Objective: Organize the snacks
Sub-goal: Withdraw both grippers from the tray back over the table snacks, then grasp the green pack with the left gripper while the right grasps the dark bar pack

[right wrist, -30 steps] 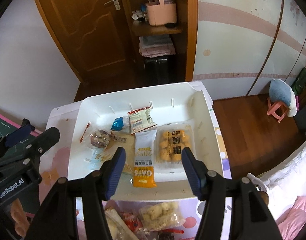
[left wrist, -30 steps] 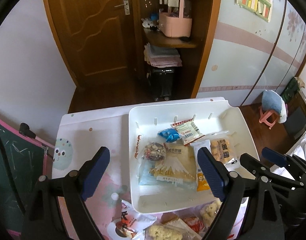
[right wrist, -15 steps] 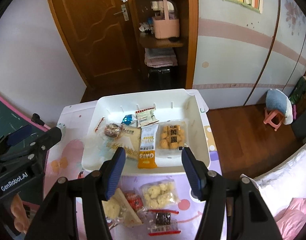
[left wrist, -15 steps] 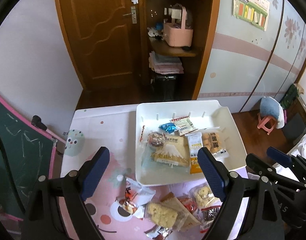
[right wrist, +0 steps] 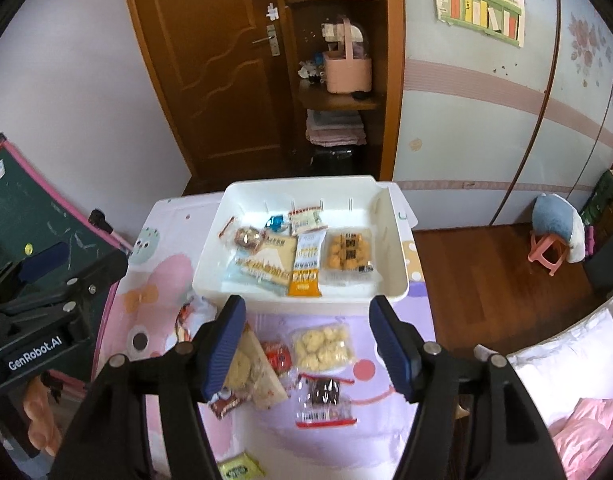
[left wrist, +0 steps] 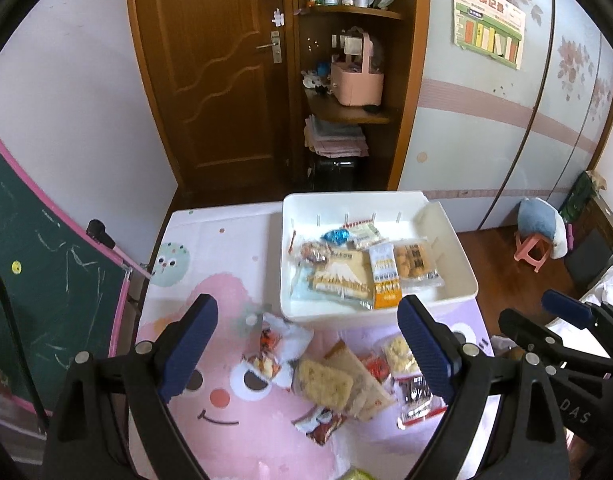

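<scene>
Currently:
Right gripper: jaws spread, just opened wider, empty.
Left gripper: jaws spread, empty.
Clear packet of pale puffed snacks: on table, directly below right fingers, nearer right hand.
White plastic tray: beyond, part-filled.

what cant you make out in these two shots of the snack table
- Yellow-green packet: cut off by the bottom edge of the right wrist view; its print is blurred.
- Flat cracker packs: partly hidden behind the right gripper's finger in that view.
- Dark snack pack: partly covered by the left gripper's finger in the left wrist view.
- Labels in the white bin: too small to read.
</scene>
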A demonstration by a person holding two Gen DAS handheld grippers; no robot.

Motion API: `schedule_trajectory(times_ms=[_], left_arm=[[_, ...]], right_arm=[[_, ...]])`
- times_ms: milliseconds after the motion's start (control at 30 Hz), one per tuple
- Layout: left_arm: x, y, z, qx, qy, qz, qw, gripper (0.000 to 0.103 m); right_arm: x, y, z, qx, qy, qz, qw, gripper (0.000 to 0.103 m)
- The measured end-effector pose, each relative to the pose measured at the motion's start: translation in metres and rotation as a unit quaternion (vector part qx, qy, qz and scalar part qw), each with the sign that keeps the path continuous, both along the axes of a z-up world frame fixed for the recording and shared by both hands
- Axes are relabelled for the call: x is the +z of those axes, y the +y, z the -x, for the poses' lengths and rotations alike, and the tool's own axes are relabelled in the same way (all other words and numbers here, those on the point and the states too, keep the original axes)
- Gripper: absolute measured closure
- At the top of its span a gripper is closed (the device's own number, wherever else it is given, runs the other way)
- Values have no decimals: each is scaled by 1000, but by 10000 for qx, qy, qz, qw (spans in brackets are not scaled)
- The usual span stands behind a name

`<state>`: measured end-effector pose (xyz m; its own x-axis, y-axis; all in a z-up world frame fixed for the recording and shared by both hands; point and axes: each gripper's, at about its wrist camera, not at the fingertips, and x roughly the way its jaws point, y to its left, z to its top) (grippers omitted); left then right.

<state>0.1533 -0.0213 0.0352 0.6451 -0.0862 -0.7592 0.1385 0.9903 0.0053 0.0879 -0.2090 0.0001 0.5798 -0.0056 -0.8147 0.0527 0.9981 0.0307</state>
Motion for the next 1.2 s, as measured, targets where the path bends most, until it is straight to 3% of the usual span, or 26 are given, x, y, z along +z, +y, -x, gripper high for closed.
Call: schedule_trajectory(times_ms=[267, 533, 967, 1200], left_arm=[[-36, -4, 46, -176, 304, -90, 9993, 12], [-93, -7, 84, -481, 777, -181, 9957, 12], [-200, -13, 131, -1116, 1586, -376, 9803, 12], [-249, -25, 141, -1316, 1961, -591, 9699, 12]], right_arm=[[-17, 0, 42, 111, 131, 58, 9998, 38], [-59, -3, 71, 181, 463, -40, 9988, 39], [-139, -19, 97, -209, 1140, -446, 9923, 39], [-159, -20, 102, -206, 1284, -435, 9905, 39]])
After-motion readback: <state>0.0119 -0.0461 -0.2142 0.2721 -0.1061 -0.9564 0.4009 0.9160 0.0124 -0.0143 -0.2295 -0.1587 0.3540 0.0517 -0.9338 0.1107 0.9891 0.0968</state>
